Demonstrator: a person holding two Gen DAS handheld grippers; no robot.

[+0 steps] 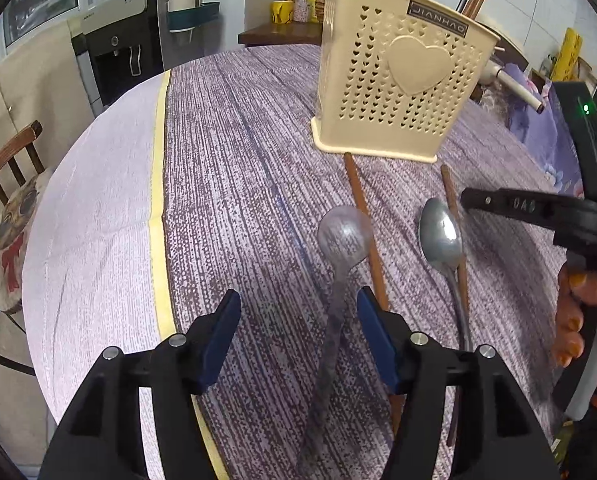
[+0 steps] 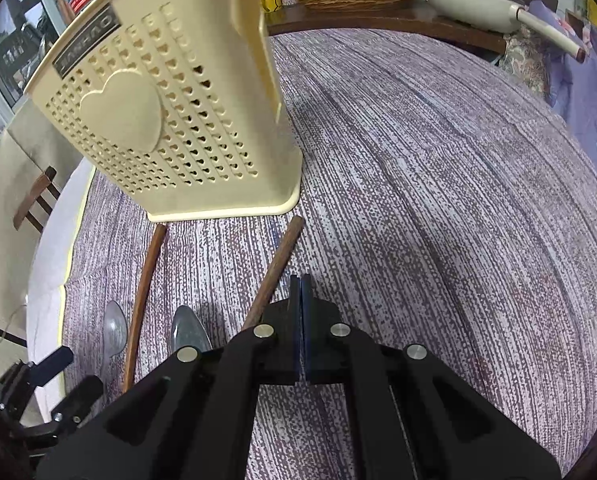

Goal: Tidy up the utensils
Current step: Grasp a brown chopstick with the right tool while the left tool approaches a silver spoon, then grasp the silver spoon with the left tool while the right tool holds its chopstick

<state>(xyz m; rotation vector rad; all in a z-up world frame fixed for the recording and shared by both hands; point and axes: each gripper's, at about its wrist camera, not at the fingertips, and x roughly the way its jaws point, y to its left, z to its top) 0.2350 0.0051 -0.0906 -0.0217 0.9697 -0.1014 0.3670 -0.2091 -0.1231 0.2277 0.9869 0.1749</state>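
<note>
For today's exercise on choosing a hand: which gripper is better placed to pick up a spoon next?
Left. The left gripper stands open with a spoon between its fingers. The right gripper is shut, beside a chopstick.

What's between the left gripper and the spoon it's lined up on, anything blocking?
Nothing visible. The left gripper is open and the spoon handle already lies between its fingers, nearer the right one. A chopstick runs just beyond that finger, outside the gap, close enough to get nudged.
</note>
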